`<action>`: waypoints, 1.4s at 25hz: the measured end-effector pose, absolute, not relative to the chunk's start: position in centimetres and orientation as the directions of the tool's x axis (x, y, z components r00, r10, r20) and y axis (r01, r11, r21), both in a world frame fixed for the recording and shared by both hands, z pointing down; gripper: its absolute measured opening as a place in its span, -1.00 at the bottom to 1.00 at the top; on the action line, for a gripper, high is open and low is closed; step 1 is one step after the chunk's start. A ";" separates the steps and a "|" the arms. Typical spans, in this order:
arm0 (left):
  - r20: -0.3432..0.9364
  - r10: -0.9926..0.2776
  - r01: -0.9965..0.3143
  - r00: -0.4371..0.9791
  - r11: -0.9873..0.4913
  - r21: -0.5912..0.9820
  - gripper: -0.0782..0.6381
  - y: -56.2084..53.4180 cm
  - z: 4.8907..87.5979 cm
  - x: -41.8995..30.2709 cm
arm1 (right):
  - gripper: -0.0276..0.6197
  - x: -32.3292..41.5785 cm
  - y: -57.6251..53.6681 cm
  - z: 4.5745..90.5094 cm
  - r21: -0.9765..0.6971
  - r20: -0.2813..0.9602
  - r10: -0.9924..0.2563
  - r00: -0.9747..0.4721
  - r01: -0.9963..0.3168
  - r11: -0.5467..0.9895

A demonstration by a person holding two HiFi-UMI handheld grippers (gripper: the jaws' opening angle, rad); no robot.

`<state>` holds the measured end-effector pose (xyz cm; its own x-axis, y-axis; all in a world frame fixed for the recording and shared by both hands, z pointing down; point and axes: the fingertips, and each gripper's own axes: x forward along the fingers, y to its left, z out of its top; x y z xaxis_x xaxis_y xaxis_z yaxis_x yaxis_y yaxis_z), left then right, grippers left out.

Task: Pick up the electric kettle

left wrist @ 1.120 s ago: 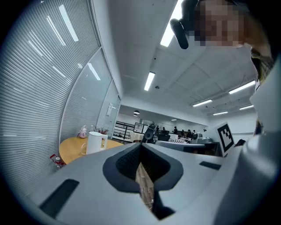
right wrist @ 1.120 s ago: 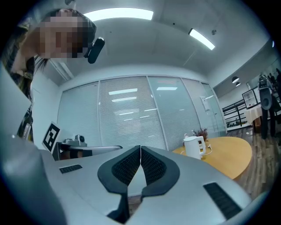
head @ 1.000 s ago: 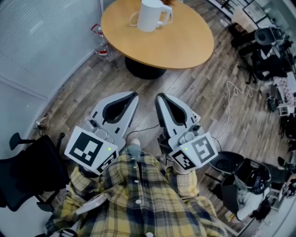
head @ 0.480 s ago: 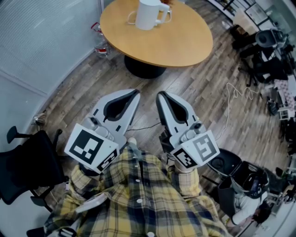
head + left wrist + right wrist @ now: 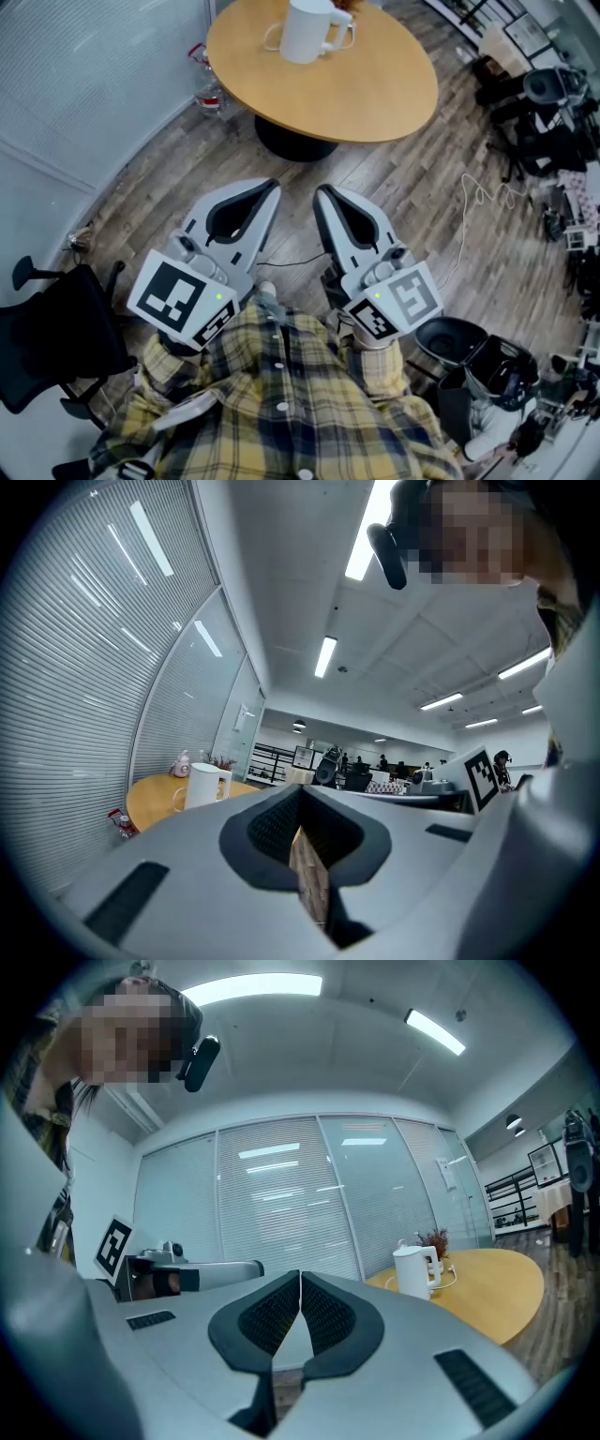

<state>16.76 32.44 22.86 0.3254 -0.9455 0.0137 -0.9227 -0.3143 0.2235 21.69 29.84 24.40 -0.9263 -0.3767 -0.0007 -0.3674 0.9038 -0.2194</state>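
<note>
A white electric kettle [image 5: 309,30] with its handle to the right stands on a round wooden table [image 5: 375,84] at the top of the head view. It also shows small in the left gripper view [image 5: 206,785] and in the right gripper view [image 5: 413,1270]. My left gripper [image 5: 270,185] and right gripper [image 5: 322,191] are held side by side over the wood floor, well short of the table, pointing toward it. Both have their jaw tips together and nothing between them.
A water bottle [image 5: 208,89] stands on the floor left of the table's black base [image 5: 292,141]. A black office chair [image 5: 47,337] is at lower left. A dark bin [image 5: 450,339], cables and office clutter lie to the right. Glass walls with blinds run along the left.
The view has shifted slightly, with the table and kettle sitting a little further right in the frame. Both grippers stay shut side by side.
</note>
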 end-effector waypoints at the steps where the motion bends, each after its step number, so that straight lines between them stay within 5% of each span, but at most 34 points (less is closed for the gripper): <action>1: 0.014 -0.945 -0.922 0.328 -0.316 0.225 -0.77 32.0 23.0 16.3 | -0.82 21.2 29.4 24.5 -0.220 0.002 -0.379 -0.925 -0.370 0.903; 35: 0.007 -0.897 -0.876 0.443 -0.431 0.215 -0.77 17.9 23.7 -1.6 | -0.82 4.3 15.4 25.3 -0.208 0.017 -0.496 -0.868 -0.488 0.848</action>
<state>-1.64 17.89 23.68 0.4427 -0.8966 0.0074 -0.8764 -0.4309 0.2151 4.34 15.37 25.33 -0.8681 -0.4960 0.0168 -0.4883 0.8476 -0.2078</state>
